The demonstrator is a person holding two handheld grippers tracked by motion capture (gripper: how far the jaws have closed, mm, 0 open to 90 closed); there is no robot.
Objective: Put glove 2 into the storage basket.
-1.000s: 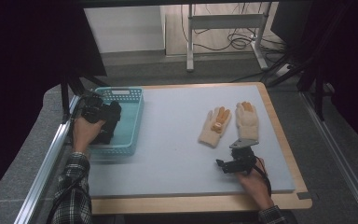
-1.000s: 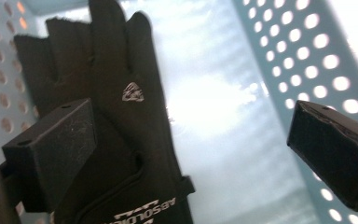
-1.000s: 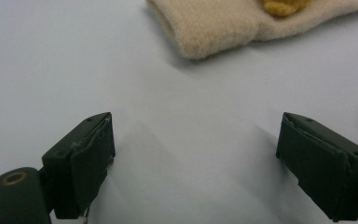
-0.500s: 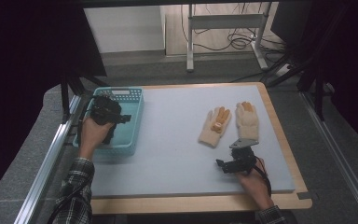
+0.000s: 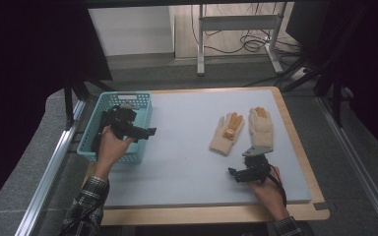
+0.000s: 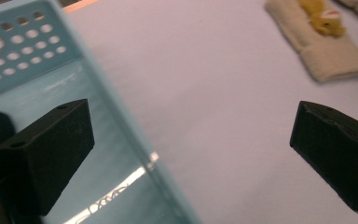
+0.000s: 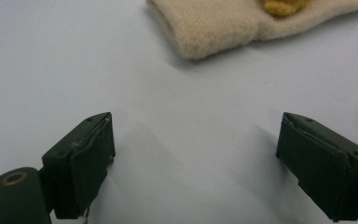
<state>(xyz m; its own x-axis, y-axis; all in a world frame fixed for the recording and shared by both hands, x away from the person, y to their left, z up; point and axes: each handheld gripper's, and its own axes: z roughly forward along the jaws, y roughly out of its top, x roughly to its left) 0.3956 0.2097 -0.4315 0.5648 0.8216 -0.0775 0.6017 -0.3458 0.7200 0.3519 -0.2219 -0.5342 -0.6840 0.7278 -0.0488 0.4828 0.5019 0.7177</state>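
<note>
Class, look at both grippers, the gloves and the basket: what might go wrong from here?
1. The left gripper, open, hangs over the teal basket's rim; swinging out, it might knock the basket.
2. The two gloves lie almost side by side; a grab at one may drag the other.
3. The right gripper, open near the cuffs, could pinch the mat.

Lab: framed table [image 5: 295,123], floor cables [image 5: 248,44].
</note>
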